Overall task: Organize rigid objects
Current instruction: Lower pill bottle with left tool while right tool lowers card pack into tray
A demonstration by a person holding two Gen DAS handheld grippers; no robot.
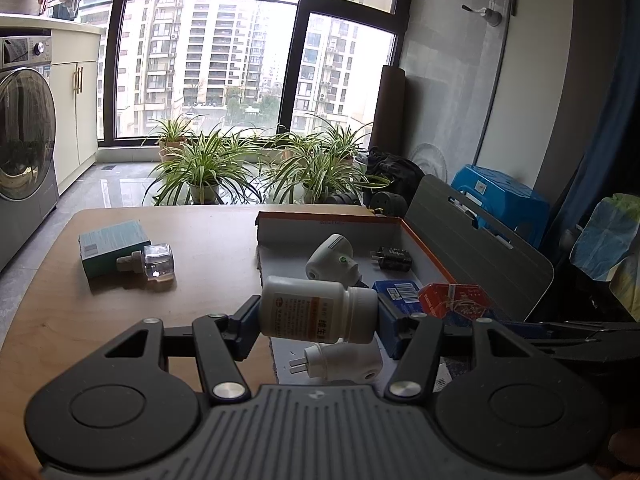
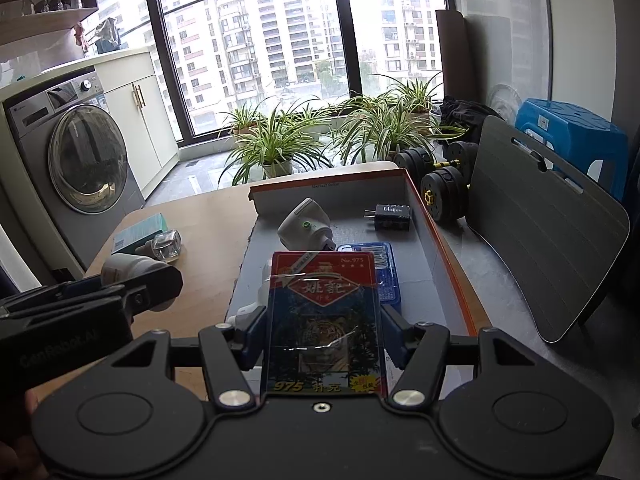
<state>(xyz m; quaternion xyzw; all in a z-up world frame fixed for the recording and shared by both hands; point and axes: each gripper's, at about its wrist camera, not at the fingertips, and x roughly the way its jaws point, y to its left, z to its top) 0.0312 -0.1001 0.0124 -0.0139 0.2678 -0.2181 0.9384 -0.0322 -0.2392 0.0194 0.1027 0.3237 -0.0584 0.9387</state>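
Note:
My left gripper (image 1: 318, 314) is shut on a white pill bottle (image 1: 316, 308), held sideways above the near left edge of an open orange-rimmed cardboard box (image 1: 424, 248). My right gripper (image 2: 322, 328) is shut on a red and blue playing-card box (image 2: 324, 320), held above the same cardboard box (image 2: 440, 240). Inside lie a white plug-in device (image 1: 330, 258), a black charger (image 1: 392, 258), a blue box (image 1: 398, 290) and a white plug (image 1: 338, 360). The left gripper with the bottle also shows in the right wrist view (image 2: 132, 276).
On the wooden table (image 1: 120, 320) a teal box (image 1: 112, 246) and a small clear bottle (image 1: 154, 262) lie to the left. A grey board (image 2: 548, 240), dumbbells (image 2: 444, 188), a blue stool (image 2: 572, 132) and potted plants (image 2: 280, 148) stand beyond; a washing machine (image 2: 80, 152) is at the left.

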